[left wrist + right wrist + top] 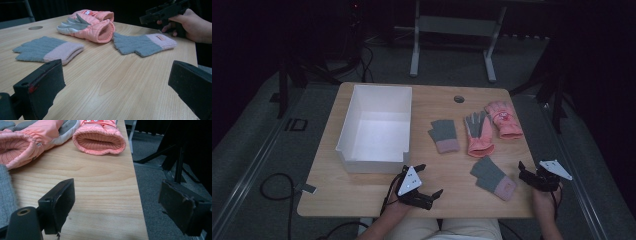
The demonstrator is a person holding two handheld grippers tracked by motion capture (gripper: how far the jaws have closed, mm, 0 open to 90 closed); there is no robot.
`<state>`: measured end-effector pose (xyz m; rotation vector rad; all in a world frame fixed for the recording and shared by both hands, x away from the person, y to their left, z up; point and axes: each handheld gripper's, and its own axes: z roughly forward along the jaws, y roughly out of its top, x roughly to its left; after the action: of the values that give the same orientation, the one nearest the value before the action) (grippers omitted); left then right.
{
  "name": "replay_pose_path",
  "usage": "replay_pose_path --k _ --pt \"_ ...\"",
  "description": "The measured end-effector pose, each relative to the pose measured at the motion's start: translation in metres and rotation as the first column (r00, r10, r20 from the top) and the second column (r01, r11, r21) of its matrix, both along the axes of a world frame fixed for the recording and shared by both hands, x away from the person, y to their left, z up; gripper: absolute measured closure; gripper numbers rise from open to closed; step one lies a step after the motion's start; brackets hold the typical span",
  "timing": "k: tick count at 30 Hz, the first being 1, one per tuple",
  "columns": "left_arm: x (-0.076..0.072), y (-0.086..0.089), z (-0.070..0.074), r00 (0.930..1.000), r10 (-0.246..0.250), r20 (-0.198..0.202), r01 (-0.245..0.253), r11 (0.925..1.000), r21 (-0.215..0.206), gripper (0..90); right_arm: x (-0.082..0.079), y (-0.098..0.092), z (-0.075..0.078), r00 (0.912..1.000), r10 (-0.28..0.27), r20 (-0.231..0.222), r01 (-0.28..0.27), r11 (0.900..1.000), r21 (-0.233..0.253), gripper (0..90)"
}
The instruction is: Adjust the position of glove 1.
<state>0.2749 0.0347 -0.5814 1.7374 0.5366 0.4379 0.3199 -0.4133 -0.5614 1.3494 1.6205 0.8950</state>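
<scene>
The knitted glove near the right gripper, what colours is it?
Grey with a pink cuff, clearest in the left gripper view.

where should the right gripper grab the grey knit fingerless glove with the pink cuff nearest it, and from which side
Probably best at the pink ribbed cuff of the grey knit fingerless glove, the end lying nearest the right gripper. The glove lies flat on the wooden table, so come down from above at the cuff's edge; its doubled knit looks thicker than the finger end. The jaws stand open.

An open white box (377,127) on the wooden table (362,192) — dark cables (274,187) on grey floor.
</scene>
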Motion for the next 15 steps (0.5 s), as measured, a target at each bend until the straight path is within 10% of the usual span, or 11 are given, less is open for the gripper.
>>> replay_pose_path --k 15 --pt "0.0012 0.0008 0.0001 0.9999 0.002 -0.011 -0.002 1.0000 -0.009 0.0 0.0016 -0.0025 0.0004 1.0000 -0.004 -0.007 0.005 1.000 0.018 14.2"
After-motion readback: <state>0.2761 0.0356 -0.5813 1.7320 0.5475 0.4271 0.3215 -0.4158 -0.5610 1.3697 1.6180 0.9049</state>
